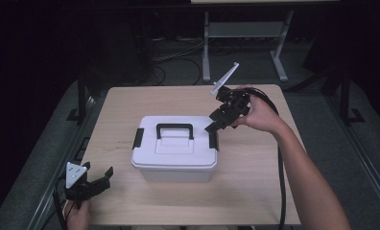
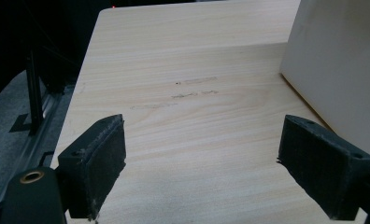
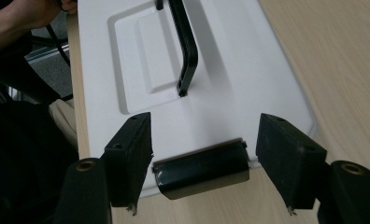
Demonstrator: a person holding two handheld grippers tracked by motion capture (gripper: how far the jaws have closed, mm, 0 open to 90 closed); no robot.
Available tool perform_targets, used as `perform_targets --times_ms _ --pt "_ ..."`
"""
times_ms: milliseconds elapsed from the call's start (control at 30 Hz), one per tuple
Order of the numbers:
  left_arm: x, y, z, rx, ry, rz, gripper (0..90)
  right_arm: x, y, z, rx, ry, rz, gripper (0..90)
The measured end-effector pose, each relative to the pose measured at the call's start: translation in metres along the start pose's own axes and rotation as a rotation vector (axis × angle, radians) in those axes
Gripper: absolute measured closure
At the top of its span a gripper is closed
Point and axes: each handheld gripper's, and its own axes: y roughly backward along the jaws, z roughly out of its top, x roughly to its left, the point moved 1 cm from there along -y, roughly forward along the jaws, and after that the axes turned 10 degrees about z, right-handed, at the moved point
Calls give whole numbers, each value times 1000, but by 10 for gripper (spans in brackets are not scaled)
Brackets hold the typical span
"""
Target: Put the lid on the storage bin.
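While the left gripper (image 1: 98,181) waits open at lower left, the open right gripper (image 3: 204,161) straddles the black side latch (image 3: 201,169) of the white plastic lidded box (image 1: 173,148).

white box (image 1: 174,147) mid-table (image 1: 255,191) – the one obstacle (black handle (image 1: 174,129) folded flat on its lid), bare wood open on every side

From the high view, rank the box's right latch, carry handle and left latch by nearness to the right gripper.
Measured from the right gripper:
1. Right latch, on the box's right end, just below the jaws.
2. Carry handle, mid-lid.
3. Left latch, far end.
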Motion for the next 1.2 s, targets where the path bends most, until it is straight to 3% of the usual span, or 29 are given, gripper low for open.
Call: perform_targets --times_ms 1200 --pt "-1 1 0 1 -5 2 140 -5 14 -37 -30 -63 -19 333"
